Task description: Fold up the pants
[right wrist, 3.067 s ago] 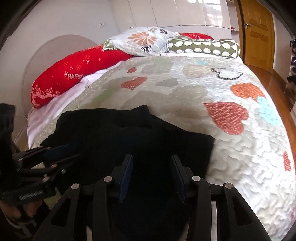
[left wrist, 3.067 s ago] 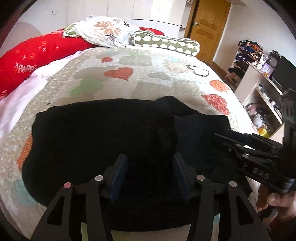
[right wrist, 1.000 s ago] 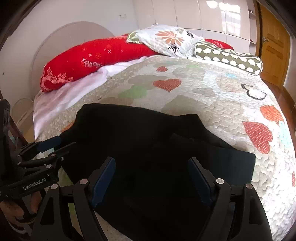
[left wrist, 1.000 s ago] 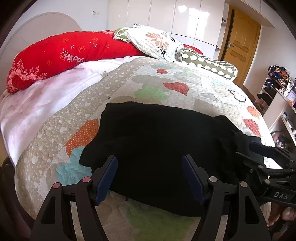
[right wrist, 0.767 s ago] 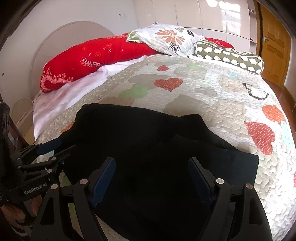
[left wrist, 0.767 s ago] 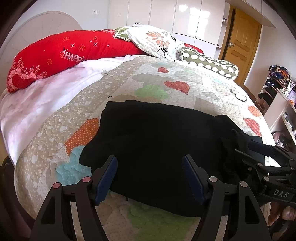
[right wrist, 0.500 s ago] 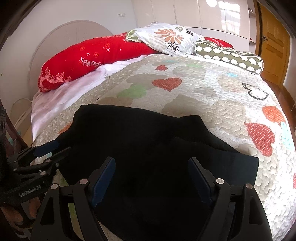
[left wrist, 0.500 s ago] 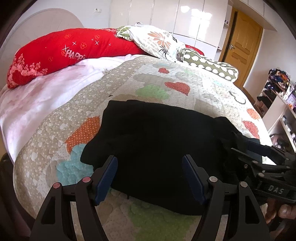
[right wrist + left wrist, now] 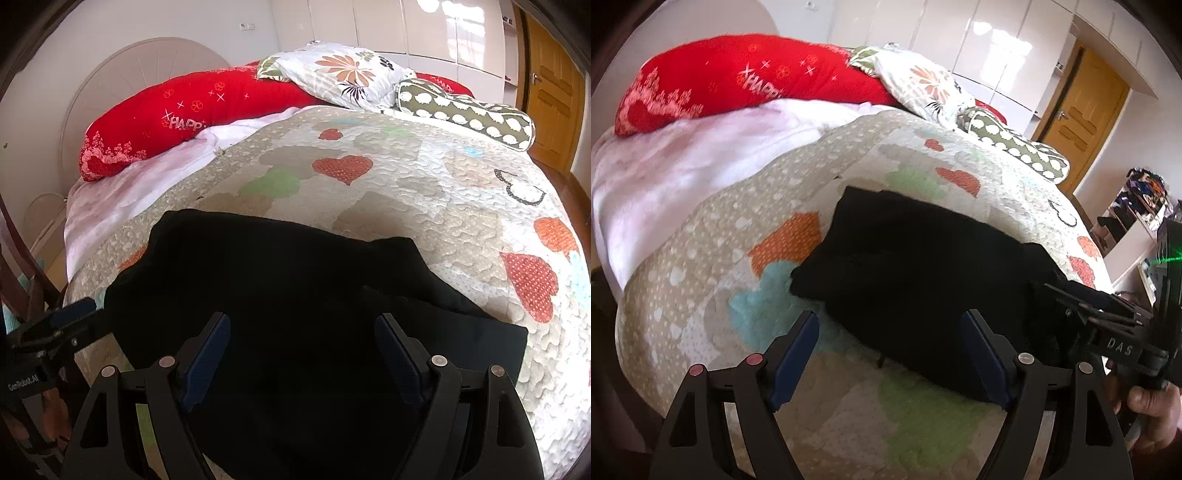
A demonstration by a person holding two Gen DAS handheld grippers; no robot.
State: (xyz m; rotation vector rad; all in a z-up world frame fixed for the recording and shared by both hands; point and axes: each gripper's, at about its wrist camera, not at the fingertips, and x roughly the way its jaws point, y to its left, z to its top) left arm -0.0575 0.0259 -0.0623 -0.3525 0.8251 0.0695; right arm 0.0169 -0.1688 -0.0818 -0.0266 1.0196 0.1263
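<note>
Black pants (image 9: 923, 273) lie folded in a flat dark block on the heart-patterned quilt (image 9: 713, 280). My left gripper (image 9: 890, 350) hovers at their near left corner. Its jaws are opening, and only the pants' near edge and bare quilt lie between the blue pads, untouched. In the right wrist view the pants (image 9: 295, 291) fill the lower middle. My right gripper (image 9: 303, 350) stands open above them with nothing gripped. Each gripper shows in the other's view: the right gripper (image 9: 1067, 299) at the pants' right end, the left gripper (image 9: 74, 317) at their left edge.
At the head of the bed lie a red pillow (image 9: 192, 107), a floral pillow (image 9: 343, 74) and a dotted bolster (image 9: 469, 110), with a white sheet (image 9: 683, 162) to the left. A wooden door (image 9: 1078, 114) and cluttered shelves (image 9: 1134, 218) stand on the right. A hand (image 9: 1152, 417) holds the right gripper.
The left wrist view has swung left, so the pants sit further right in it and more quilt shows. The left jaws stand slightly wider. The right gripper has kept still.
</note>
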